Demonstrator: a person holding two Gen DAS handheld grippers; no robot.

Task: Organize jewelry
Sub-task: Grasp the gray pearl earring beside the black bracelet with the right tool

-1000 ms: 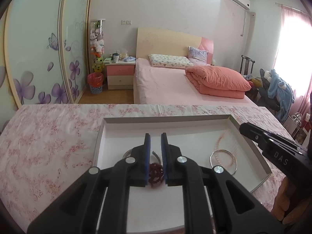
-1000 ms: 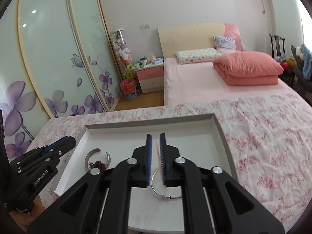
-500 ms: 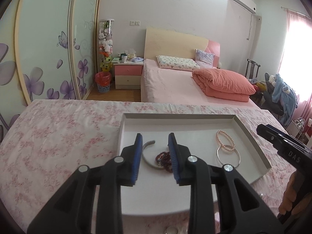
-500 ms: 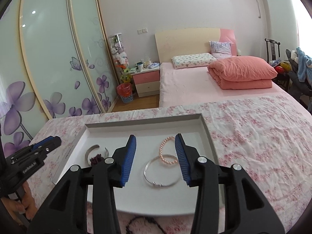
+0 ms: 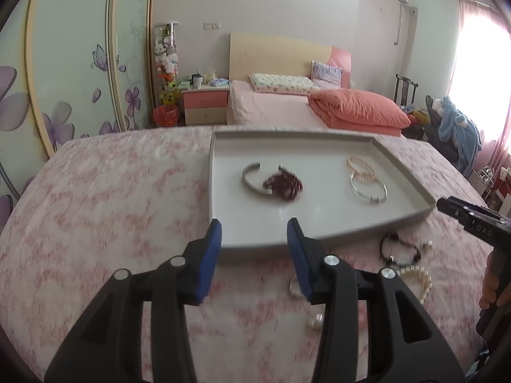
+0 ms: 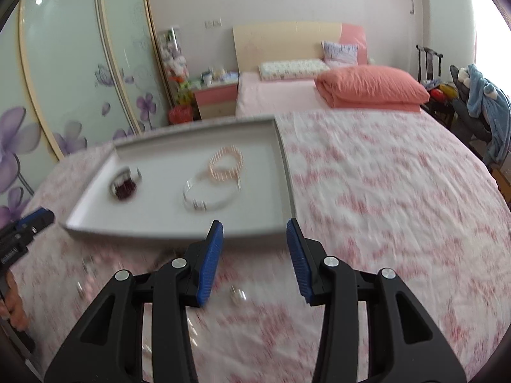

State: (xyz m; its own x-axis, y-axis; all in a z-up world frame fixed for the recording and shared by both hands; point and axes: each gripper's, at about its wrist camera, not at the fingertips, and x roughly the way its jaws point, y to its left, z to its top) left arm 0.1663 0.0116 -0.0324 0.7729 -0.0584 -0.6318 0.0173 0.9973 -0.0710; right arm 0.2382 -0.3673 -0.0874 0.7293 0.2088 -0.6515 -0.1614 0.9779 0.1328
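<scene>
While left tongs (image 5: 254, 239) widen, empty, right tongs (image 6: 254, 239) gape empty too — grey tray (image 5: 322, 239) on floral desk cloth (image 5: 111, 210) holds bracelets (image 5: 367, 178); pink bed (image 5: 287, 108) behind.

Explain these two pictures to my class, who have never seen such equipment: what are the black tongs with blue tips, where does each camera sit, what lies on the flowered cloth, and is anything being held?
No robot here: a person holds a two-fingered grabber in each hand, each carrying a wide-angle camera looking along its fingers. One picture is from the left gripper, whose jaws are opening; the other from the right gripper, jaws apart. Neither holds anything. On the cloth sits a grey tray containing a silver cuff, dark red beads, a pink bead bracelet and a silver bangle. Outside it lie a black bracelet and a pearl strand, waiting.
</scene>
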